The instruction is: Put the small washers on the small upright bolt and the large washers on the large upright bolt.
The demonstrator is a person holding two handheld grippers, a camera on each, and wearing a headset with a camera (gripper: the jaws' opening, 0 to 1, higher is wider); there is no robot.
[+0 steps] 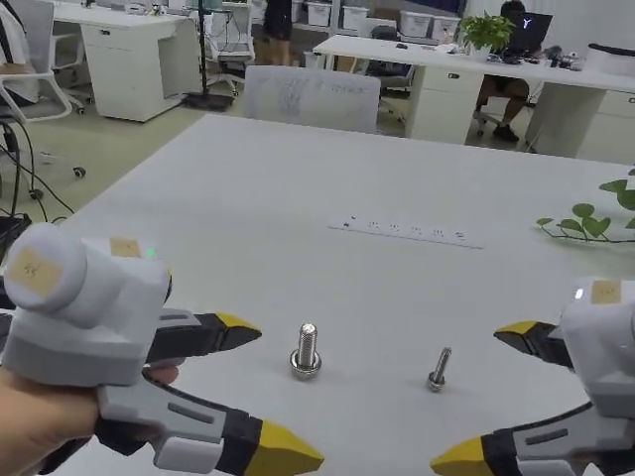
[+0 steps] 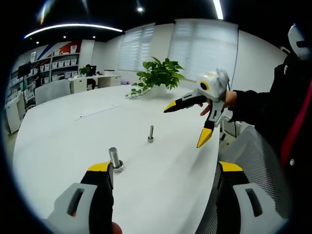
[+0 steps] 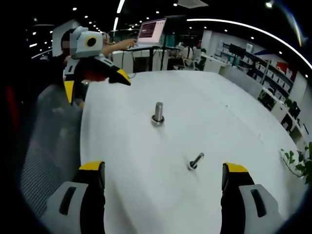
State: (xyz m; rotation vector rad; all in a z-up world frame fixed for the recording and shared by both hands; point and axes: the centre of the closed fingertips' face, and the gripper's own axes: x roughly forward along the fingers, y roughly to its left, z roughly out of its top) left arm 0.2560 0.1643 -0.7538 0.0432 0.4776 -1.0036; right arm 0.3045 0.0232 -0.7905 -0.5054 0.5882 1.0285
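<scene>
Count: two bolts, two grippers, one table.

The large bolt and small bolt stand head-down on the table, apart from each other, in the gap between the grippers. The large bolt is nearer the left gripper. The small bolt is nearer the right gripper.

Left gripper: jaws spread wide with nothing between them, and a hand under its body. Right gripper: jaws equally wide, gripping nothing. Neither gripper touches a bolt.

Materials and shapes:
- **Bolts:** Both are bright silver metal with a threaded shank and a wider round base at the table surface (head alone or head plus washer cannot be told).
- **Large bolt:** It is thicker and taller than the other, and upright.
- **Small bolt:** It is slim and leans slightly in the head view.
- **Grippers:** Each has a white and grey plastic body and black jaws ending in yellow pointed tips.
- **Table:** The top is smooth matt white with a rounded edge. One white socket strip is set flush into it beyond the bolts.

One leafy green plant stands at the table's far edge in the left gripper view. One pale grey chair back stands at the far side of the table in the head view.
</scene>
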